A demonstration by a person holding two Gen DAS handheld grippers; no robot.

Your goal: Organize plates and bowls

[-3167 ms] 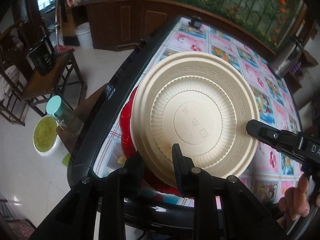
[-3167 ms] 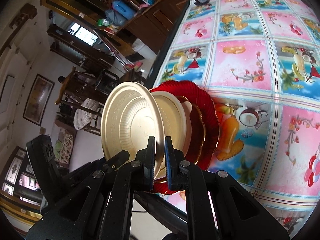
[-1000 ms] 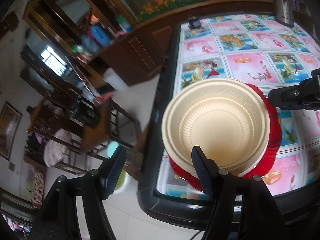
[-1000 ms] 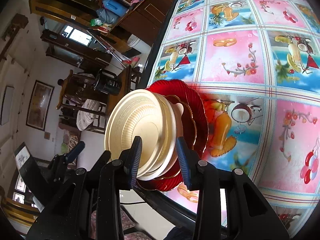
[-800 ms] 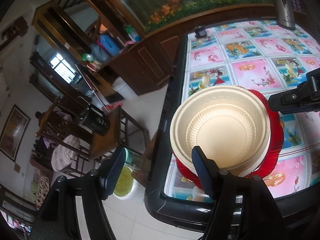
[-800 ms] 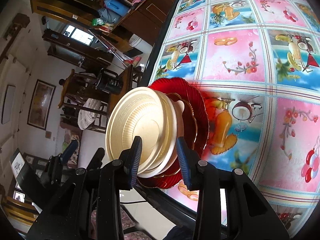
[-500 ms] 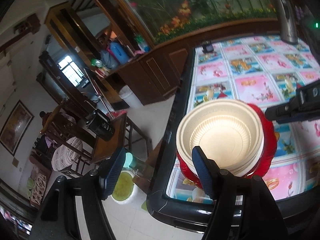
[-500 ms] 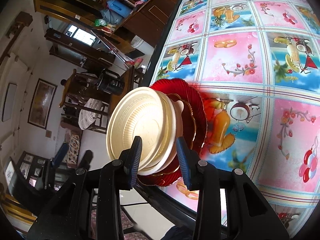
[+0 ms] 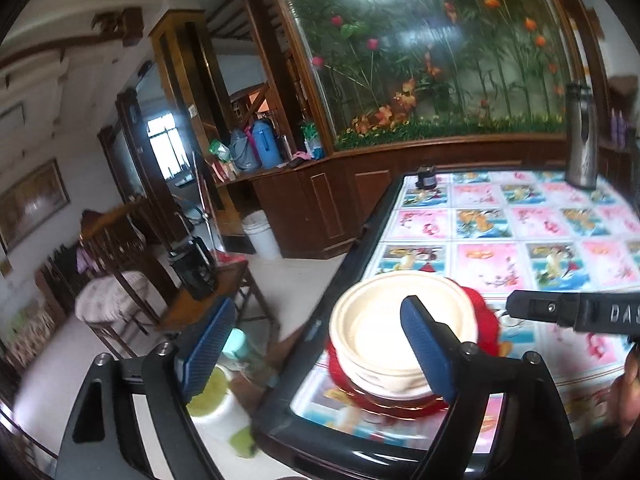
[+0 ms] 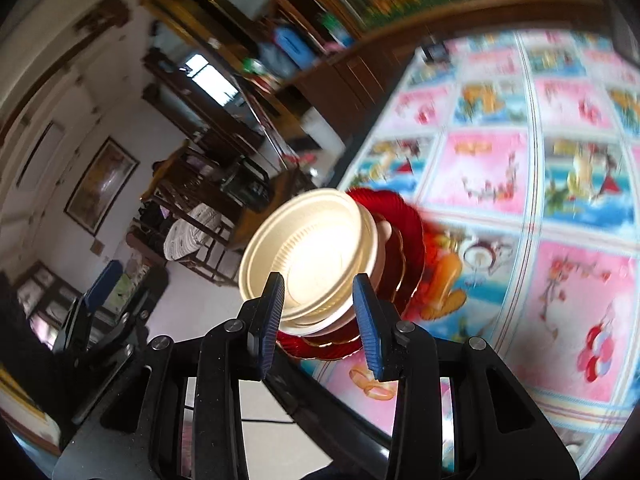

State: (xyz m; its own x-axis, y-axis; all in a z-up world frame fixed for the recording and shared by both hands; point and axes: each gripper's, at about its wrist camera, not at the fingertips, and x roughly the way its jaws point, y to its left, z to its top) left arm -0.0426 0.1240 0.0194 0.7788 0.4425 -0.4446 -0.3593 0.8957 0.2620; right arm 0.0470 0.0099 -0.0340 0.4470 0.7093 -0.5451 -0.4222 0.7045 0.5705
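Observation:
A stack of cream bowls sits on red plates near the left corner of the table. It also shows in the right wrist view: cream bowls on red plates. My left gripper is open and empty, raised back from the stack. My right gripper is open and empty, its fingertips just short of the stack's near rim. Its finger shows in the left wrist view.
The table has a pink and blue picture cloth and a dark rim. A steel flask and a small dark object stand at its far edge. Chairs, a side table and a white bucket stand on the floor at left.
Both grippers have let go of the cream bowl, which now rests on the stack. Both have drawn back and tilted up; the right view is blurred by motion.

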